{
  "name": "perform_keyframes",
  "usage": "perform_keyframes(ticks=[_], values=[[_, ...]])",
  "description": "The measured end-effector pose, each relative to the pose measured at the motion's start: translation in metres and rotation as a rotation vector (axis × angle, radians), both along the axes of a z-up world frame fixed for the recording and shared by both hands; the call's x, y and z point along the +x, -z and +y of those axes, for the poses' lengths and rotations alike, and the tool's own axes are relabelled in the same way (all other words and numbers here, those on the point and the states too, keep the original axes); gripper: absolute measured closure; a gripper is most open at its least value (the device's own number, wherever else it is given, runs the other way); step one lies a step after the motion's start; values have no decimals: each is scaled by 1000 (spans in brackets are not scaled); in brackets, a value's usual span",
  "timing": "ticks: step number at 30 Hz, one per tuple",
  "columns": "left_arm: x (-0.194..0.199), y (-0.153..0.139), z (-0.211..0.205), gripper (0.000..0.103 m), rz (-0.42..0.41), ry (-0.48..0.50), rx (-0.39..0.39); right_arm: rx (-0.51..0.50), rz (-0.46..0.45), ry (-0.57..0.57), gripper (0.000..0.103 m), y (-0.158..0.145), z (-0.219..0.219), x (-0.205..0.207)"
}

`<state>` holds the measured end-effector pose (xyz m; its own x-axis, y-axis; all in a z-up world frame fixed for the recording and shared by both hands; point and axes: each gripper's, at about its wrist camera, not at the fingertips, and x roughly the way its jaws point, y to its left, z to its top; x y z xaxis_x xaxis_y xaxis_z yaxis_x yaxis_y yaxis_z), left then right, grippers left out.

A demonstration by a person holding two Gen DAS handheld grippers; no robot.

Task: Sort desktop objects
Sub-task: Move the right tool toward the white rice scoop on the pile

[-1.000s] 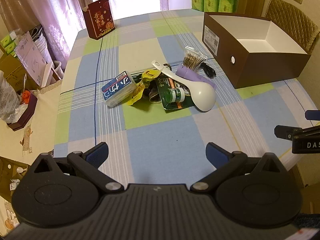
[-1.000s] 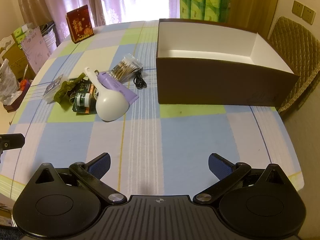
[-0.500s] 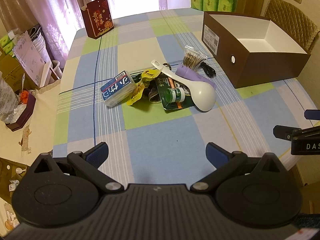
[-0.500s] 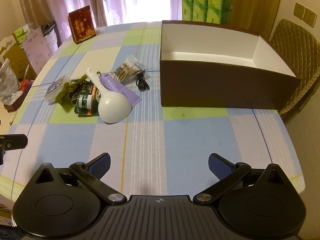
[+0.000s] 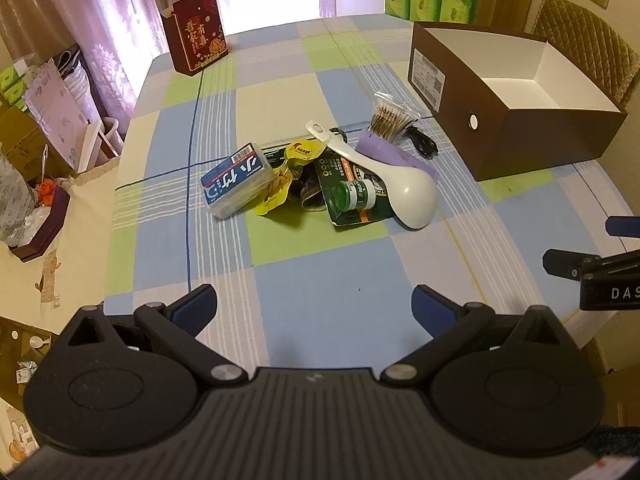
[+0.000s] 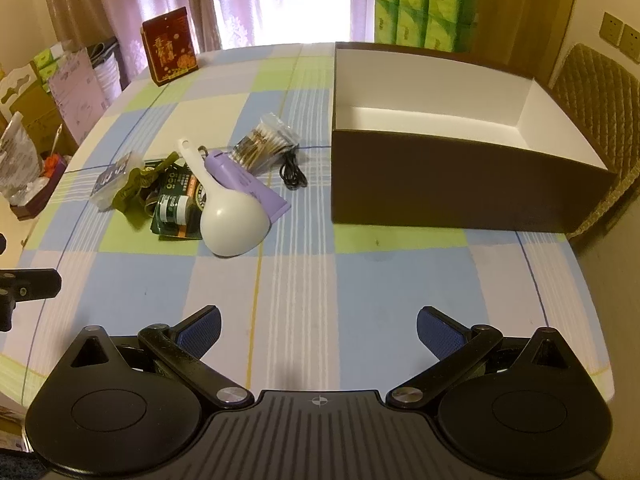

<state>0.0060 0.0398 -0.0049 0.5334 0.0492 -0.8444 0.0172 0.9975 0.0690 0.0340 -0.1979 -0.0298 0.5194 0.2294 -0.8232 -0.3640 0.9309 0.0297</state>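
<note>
A pile of small objects lies mid-table: a white rice scoop [image 5: 394, 178] [image 6: 228, 210], a blue-labelled box [image 5: 236, 178], a yellow snack packet [image 5: 290, 168], a green-capped bottle [image 5: 354, 196] on a dark green packet, a purple item [image 6: 244, 180], a bag of cotton swabs [image 6: 262, 144] and a black cable [image 6: 292, 170]. An empty brown box [image 6: 460, 184] [image 5: 516, 120] with a white inside stands to the right. My left gripper [image 5: 314, 306] is open and empty above the near table edge. My right gripper [image 6: 318, 326] is open and empty, nearer the box.
A red gift box [image 5: 196, 30] stands at the table's far left corner. A padded chair [image 6: 600, 96] is behind the brown box. Green tissue packs [image 6: 424, 4] stack by the curtain. Cartons and clutter [image 5: 36, 128] fill the floor left of the table.
Both grippers have crept slightly forward toward the pile and stay open. The objects on the table have not moved.
</note>
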Motion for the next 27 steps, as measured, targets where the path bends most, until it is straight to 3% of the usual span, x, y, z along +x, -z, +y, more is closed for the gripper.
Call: perform_keyframes(ticks=[27], values=[[20, 1, 6, 1, 11, -17, 3, 3, 0, -57, 2, 5, 23, 20]])
